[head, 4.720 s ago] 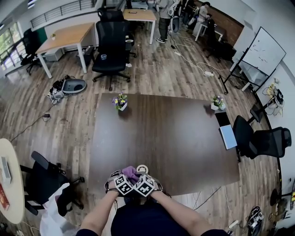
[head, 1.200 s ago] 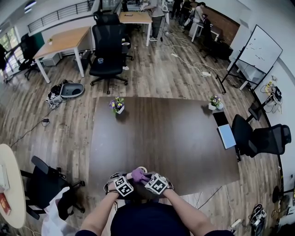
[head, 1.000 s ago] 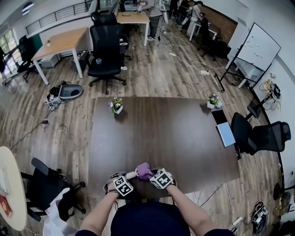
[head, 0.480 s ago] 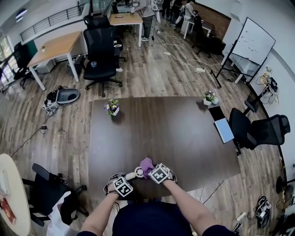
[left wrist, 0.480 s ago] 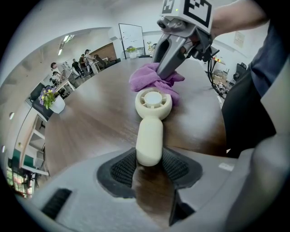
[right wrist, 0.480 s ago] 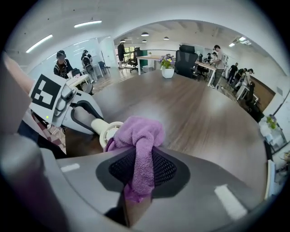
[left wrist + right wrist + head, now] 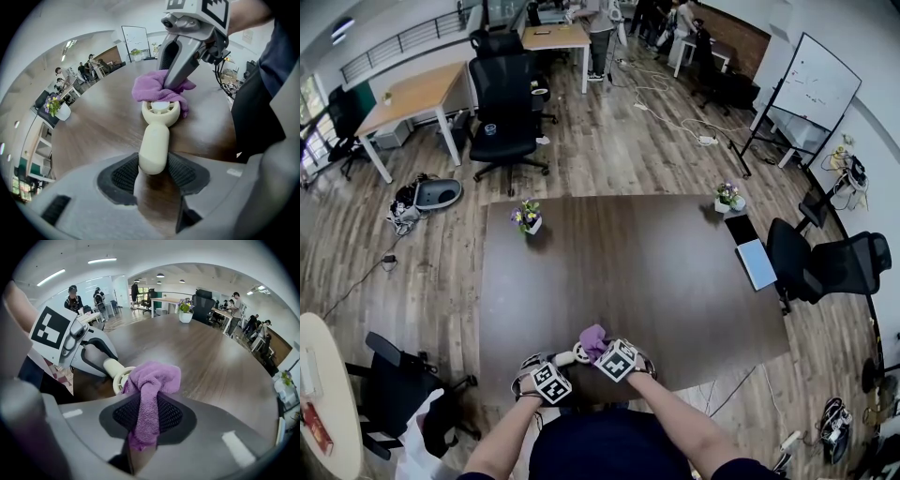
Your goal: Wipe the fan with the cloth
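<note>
Grip on handle seen only in left gripper view; left gripper clamps fan; right gripper pinches cloth against fan head, table's near edge.

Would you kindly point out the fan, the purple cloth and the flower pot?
fan (image 7: 153, 145), left gripper view, on its handle
purple cloth (image 7: 154, 378), right gripper view, bunched top
flower pot (image 7: 185, 318), right gripper view, its white side

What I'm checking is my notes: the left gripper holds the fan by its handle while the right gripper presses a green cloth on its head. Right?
Not quite: the cloth is purple, not green, as the right gripper view shows. Otherwise yes: the left gripper holds the fan by its handle; the right gripper presses the cloth on its head.
</note>
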### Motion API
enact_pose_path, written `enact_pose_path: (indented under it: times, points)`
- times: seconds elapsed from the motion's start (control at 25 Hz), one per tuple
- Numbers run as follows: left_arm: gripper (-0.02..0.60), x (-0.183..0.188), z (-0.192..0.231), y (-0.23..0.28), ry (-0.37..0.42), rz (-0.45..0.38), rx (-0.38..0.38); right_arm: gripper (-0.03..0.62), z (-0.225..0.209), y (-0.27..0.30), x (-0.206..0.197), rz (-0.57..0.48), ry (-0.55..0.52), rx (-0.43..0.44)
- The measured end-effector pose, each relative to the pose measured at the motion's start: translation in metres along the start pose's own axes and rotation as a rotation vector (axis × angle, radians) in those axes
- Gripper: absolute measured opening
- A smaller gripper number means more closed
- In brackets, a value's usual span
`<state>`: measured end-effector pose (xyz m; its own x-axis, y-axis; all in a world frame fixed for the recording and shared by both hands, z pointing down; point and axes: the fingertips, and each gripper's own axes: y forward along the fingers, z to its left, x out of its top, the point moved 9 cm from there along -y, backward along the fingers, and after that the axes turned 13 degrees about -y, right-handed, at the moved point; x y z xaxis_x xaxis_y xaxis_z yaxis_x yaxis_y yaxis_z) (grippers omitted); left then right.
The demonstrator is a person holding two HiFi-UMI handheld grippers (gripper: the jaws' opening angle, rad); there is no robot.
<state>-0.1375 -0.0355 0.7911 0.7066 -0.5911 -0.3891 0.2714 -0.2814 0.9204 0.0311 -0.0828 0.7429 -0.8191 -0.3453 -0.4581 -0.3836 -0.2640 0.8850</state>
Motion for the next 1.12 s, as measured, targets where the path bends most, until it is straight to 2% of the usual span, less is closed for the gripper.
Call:
enact_pose_path:
  times: [0.08, 0.16, 0.28, 0.4, 0.48, 0.84, 1.12]
  points:
    - [0.227, 0.000, -0.003, -0.001, 0.015, 0.000, 0.006, 0.098, 0.002, 0.000, -0.004, -0.009, 0.012, 0.014]
    - [0.297, 0.001, -0.007, 0.000, 0.035, 0.003, 0.005, 0.098, 0.003, 0.000, -0.008, -0.018, 0.026, 0.014]
    - [0.329, 0.011, -0.013, -0.005, 0.068, -0.009, 0.003, 0.098, 0.003, -0.003, -0.014, -0.030, 0.048, 0.012]
    - [0.345, 0.037, -0.017, -0.017, 0.130, -0.086, 0.007, 0.098, 0.003, -0.005, -0.021, -0.039, 0.073, 0.021]
    - [0.348, 0.053, -0.019, -0.017, 0.169, -0.106, -0.014, 0.098, 0.005, -0.004, -0.027, -0.041, 0.090, 0.036]
    - [0.372, 0.072, -0.028, 0.013, 0.187, 0.000, -0.126, 0.100, 0.005, -0.023, -0.065, -0.041, 0.196, 0.025]
    - [0.374, 0.079, -0.030, 0.027, 0.201, 0.029, -0.145, 0.100, 0.015, -0.032, -0.089, -0.068, 0.277, 0.024]
